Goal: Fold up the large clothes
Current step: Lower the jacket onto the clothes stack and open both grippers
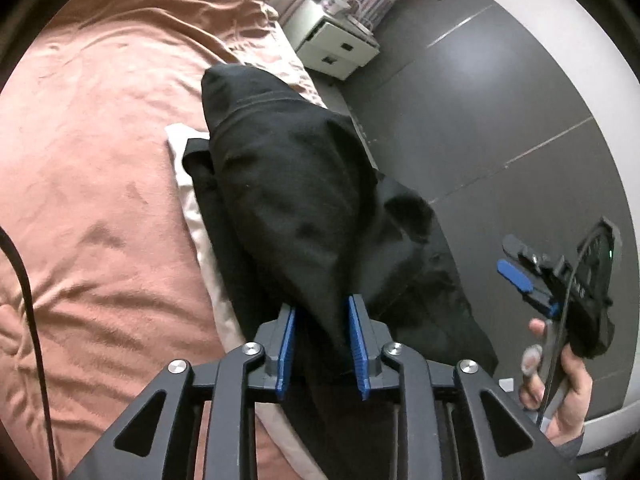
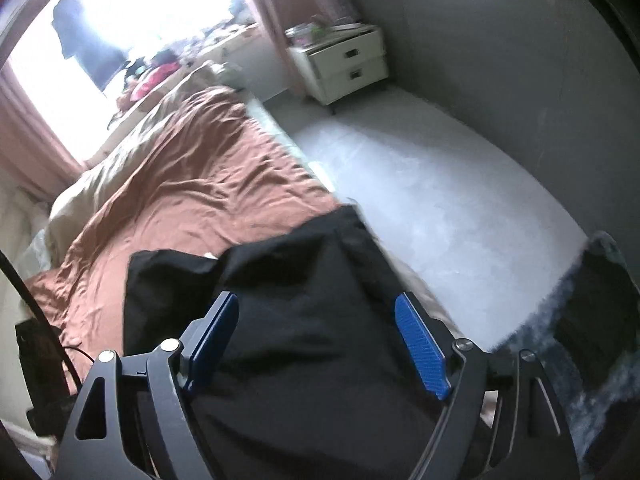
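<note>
Nearest the left wrist camera, the left gripper [image 1: 322, 322] is clenched on a bunched fold of the black garment [image 1: 288, 184], its blue pads [image 1: 287, 344] pressing the cloth from both sides. The garment rises away from the fingers in a dark hump and trails down over the edge of the bed [image 1: 92, 168], which is covered in a wrinkled rust-pink sheet. A pale strip of cloth [image 1: 188, 208] shows under the garment's left side. To the right, over the dark grey tiled floor [image 1: 500, 120], the right gripper [image 1: 516, 272] is held in the person's hand [image 1: 560, 384], fingers spread and gripping nothing.

The right wrist view confirms it: the right gripper [image 2: 316, 332] is released, its blue pads [image 2: 420, 344] wide apart, with the black garment [image 2: 304, 320] spread below and between them; whether they touch it I cannot tell. This view alone shows the far end of the bed [image 2: 192, 184], a cream duvet [image 2: 120, 160], a bright window [image 2: 132, 12] with pink curtains and a dark shirt [image 2: 88, 40] hanging before it. Both views show the white two-drawer nightstand [image 2: 348, 64] against the far wall.

No writing is legible.
</note>
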The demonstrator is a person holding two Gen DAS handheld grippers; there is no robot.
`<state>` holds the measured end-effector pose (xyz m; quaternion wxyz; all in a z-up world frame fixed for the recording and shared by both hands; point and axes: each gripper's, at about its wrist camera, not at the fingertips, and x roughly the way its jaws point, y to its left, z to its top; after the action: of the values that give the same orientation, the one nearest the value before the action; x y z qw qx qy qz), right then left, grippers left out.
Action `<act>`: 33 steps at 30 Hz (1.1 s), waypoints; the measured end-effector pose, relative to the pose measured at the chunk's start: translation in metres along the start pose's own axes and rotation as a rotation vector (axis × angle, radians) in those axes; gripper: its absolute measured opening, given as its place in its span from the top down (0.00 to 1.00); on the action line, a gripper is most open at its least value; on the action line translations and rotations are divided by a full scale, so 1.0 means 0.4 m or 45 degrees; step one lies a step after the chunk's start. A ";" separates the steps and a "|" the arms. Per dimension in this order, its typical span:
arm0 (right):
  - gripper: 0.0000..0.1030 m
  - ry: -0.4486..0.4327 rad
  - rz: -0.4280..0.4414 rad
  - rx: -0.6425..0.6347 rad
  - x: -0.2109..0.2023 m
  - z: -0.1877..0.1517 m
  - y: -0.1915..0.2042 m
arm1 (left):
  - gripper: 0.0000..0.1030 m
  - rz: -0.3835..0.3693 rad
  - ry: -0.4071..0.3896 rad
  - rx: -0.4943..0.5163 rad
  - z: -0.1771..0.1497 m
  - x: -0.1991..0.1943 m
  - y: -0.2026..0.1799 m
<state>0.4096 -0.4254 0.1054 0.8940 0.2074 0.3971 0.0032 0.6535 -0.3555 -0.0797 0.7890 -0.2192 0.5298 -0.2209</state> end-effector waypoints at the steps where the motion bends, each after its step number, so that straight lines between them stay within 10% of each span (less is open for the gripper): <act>1: 0.23 -0.011 -0.022 0.007 -0.031 -0.027 -0.008 | 0.73 0.003 0.003 0.011 0.000 -0.003 -0.002; 13: 0.23 -0.135 0.103 0.448 -0.226 -0.479 -0.187 | 0.56 0.016 -0.036 0.040 0.038 -0.007 0.038; 17: 0.25 -0.075 0.150 0.565 -0.134 -0.495 -0.222 | 0.57 0.024 -0.060 0.085 0.042 0.003 0.036; 19: 0.54 -0.123 0.215 0.616 -0.115 -0.470 -0.224 | 0.62 0.015 -0.069 0.114 0.042 0.009 0.032; 22: 0.66 -0.182 0.172 0.579 -0.135 -0.433 -0.196 | 0.68 0.014 -0.067 0.176 0.056 0.020 0.023; 33: 0.69 -0.145 0.158 0.559 -0.107 -0.429 -0.165 | 0.69 0.031 -0.134 0.127 0.134 -0.006 0.046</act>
<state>0.2476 -0.4298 0.0084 0.8466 0.4207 0.3236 -0.0399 0.7047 -0.3333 -0.0701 0.8283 -0.1845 0.4787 -0.2253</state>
